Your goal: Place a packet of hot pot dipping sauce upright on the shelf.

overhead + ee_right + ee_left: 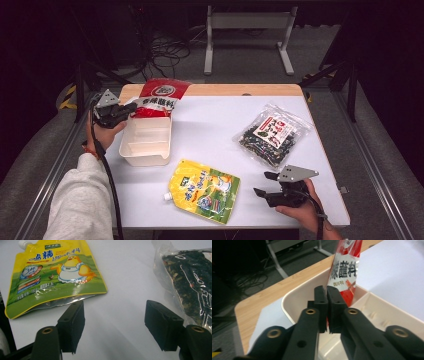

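A red and white seasoning packet (161, 96) (345, 270) leans over the far end of a cream divided tray (142, 161) (297, 293). My left gripper (131, 107) (327, 290) is at the tray's far left corner, shut on the packet's lower edge; a strip of red shows between the jaws. A yellow spouted pouch (205, 190) (55, 275) lies flat near the front edge. To its right, my right gripper (262, 184) (115, 322) rests low over bare table, open, with nothing between its jaws. A clear bag of dark dried seaweed (272, 134) (190, 282) lies beyond it.
The white table top (210, 130) has a wooden strip (225, 90) along its far edge. A metal frame and loose cables sit on the floor behind the table. Rails run along both sides of the table.
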`<state>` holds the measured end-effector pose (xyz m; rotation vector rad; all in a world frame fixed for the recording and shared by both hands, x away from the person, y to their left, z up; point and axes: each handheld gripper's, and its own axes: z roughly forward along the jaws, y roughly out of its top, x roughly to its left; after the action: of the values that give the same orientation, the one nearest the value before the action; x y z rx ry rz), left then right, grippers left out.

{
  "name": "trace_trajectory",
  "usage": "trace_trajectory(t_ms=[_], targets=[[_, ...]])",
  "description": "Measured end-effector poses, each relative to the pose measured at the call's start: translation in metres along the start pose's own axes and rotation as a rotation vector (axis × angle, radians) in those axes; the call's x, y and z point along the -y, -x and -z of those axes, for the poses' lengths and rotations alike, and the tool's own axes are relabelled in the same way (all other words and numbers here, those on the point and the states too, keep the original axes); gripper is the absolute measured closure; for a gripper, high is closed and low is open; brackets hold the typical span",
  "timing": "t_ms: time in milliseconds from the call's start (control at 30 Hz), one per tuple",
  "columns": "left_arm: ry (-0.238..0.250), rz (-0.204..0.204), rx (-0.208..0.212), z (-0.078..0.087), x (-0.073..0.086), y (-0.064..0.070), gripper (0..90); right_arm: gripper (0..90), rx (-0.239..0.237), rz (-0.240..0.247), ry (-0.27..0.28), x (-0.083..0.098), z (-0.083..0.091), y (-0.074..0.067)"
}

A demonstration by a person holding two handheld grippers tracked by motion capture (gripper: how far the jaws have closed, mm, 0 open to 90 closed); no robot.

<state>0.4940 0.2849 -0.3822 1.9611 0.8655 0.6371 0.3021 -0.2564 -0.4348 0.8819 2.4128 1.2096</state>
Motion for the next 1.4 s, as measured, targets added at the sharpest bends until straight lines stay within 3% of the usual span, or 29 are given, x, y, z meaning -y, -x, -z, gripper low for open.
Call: trace_trajectory(t_ms=[67,100,200,267,467,533,667,700,733,800,933,1067,1167,1200,1233,1300,1333,1400], targets=[[-0.054,-0.015,-0.024,-0.001,0.006,0.000,90.0,32.2,-0.001,0.001,-0.006,0.000,-0.001,0.000],[-0.073,-0.015,-0.011,-0.003,0.009,0.000,90.0,32.2,0.001,0.003,-0.008,0.000,-0.001,0.000],[-0.091,0.002,-0.029,-0.010,0.014,-0.001,89.5,32.0,-0.001,0.001,-0.007,0.000,-0.002,0.001],[-0.079,0.019,-0.004,-0.015,0.014,-0.002,88.5,32.1,0.003,-0.001,-0.008,0.000,-0.002,0.001],[-0.148,-0.040,-0.065,-0.025,0.006,0.005,88.1,31.9,-0.004,0.003,-0.012,-0.001,-0.005,0.001],[-0.163,-0.027,-0.056,-0.028,0.009,0.002,89.8,31.9,-0.007,-0.001,-0.013,-0.001,-0.006,0.002],[-0.142,0.007,-0.035,-0.028,0.008,-0.001,89.9,31.9,-0.006,-0.001,-0.010,-0.001,-0.005,0.002],[-0.095,0.011,-0.026,-0.024,0.007,-0.001,89.8,31.9,-0.006,-0.001,-0.010,-0.001,-0.005,0.002],[-0.095,0.011,-0.026,-0.024,0.007,-0.001,89.5,31.9,-0.006,-0.001,-0.010,-0.001,-0.005,0.002],[-0.015,0.068,-0.010,-0.017,0.004,-0.004,88.8,31.9,-0.008,0.001,-0.009,-0.002,-0.005,0.002],[-0.014,0.038,-0.014,-0.020,-0.001,-0.002,85.1,31.9,-0.004,0.000,-0.012,-0.001,-0.006,0.003],[-0.031,0.049,-0.053,-0.033,-0.003,0.001,83.5,31.9,-0.004,0.003,-0.017,-0.001,-0.006,0.002],[0.053,0.060,-0.067,-0.028,-0.007,0.005,80.2,31.9,-0.005,0.010,-0.020,0.000,-0.006,0.002],[0.053,0.060,-0.067,-0.028,-0.007,0.005,80.2,31.9,-0.005,0.010,-0.020,0.000,-0.006,0.002],[0.107,0.068,-0.077,-0.022,-0.010,0.005,80.2,31.9,-0.006,0.011,-0.019,0.000,-0.006,0.002],[0.139,0.069,-0.111,-0.015,-0.012,0.005,78.2,31.9,-0.005,0.011,-0.021,0.000,-0.006,0.002],[0.158,0.078,-0.108,-0.013,-0.011,0.003,76.2,32.0,-0.005,0.008,-0.021,0.001,-0.006,0.003],[0.137,0.088,-0.107,-0.013,-0.011,0.001,73.3,31.9,-0.003,0.008,-0.024,0.001,-0.006,0.003]])
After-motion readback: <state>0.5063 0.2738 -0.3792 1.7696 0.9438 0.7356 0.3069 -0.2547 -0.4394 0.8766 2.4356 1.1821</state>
